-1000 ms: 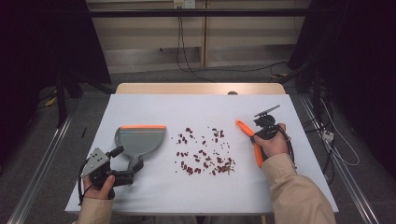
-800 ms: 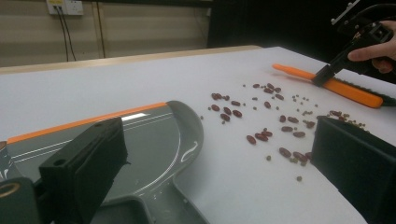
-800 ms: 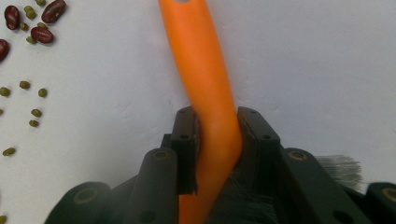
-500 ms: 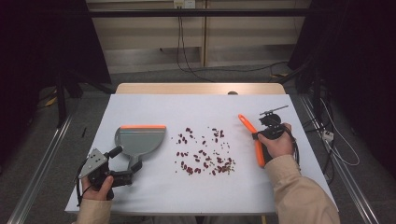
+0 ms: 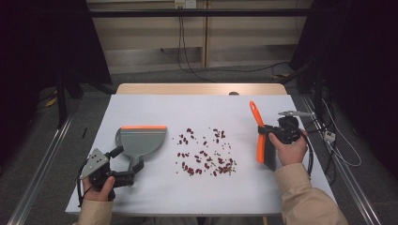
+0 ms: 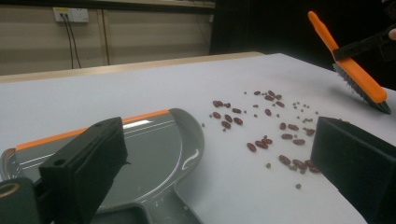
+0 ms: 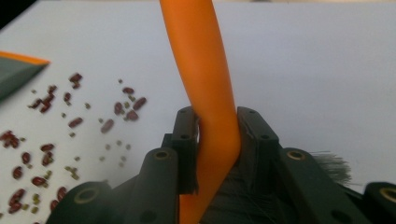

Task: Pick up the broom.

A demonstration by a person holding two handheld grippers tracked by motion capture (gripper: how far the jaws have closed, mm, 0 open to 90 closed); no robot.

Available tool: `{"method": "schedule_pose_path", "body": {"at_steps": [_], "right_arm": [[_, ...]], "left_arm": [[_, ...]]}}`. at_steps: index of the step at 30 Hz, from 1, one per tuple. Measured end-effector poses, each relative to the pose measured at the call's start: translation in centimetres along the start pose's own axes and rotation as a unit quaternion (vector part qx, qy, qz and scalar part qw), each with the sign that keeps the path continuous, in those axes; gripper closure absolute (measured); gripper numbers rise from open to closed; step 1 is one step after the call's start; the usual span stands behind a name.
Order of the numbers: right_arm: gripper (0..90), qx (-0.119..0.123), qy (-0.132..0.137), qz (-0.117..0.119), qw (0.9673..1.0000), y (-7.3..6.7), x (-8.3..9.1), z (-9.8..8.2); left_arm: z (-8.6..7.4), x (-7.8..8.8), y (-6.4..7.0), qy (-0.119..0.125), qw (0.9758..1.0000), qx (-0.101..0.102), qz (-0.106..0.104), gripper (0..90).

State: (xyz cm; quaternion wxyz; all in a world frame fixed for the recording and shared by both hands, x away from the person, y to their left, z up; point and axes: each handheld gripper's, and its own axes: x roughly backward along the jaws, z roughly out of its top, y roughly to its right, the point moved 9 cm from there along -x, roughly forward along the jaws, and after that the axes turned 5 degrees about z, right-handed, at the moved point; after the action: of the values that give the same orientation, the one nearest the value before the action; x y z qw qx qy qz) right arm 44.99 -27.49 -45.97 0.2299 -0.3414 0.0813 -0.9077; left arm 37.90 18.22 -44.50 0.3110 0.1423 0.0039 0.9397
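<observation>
On the left part of the white desk (image 5: 197,197) lies a grey dustpan (image 5: 141,143) with an orange strip along its far edge; its tray holds nothing, and its short handle points toward the person. The left gripper (image 5: 123,164) sits at that handle with its jaws spread wide, one on each side of the handle and not pressing on it, as the left gripper view shows. The brush (image 5: 259,136) is at the right side of the desk, lifted off the surface: it has a long orange handle, slightly curved, and a dark block of bristles at the near end. The right gripper (image 5: 266,132) has its jaws clenched on the orange handle just above the bristles, the handle rising past them and leaning away from the person. Between dustpan and brush, dark red beans (image 5: 204,154) and some smaller greenish grains lie loosely strewn across the middle of the desk, apart from both tools. Cables run over the floor behind the desk.
</observation>
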Motion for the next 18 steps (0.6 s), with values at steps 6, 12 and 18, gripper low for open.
{"method": "schedule_pose_path", "body": {"at_steps": [6,12,18], "right_arm": [[70.7,-0.012,0.050,0.018,0.9985,-0.3,1.0,0.3],[70.8,-0.019,0.081,0.034,0.9959,-0.4,2.0,0.5],[71.0,-0.042,0.119,0.062,0.9901,-0.3,3.1,0.3]], "left_arm": [[0.1,-0.1,0.1,0.001,1.0000,0.002,0.001,3.2],[0.2,-0.2,0.3,0.001,1.0000,0.000,-0.001,3.2],[0.3,-0.5,0.8,-0.002,1.0000,-0.003,-0.007,3.2]]}}
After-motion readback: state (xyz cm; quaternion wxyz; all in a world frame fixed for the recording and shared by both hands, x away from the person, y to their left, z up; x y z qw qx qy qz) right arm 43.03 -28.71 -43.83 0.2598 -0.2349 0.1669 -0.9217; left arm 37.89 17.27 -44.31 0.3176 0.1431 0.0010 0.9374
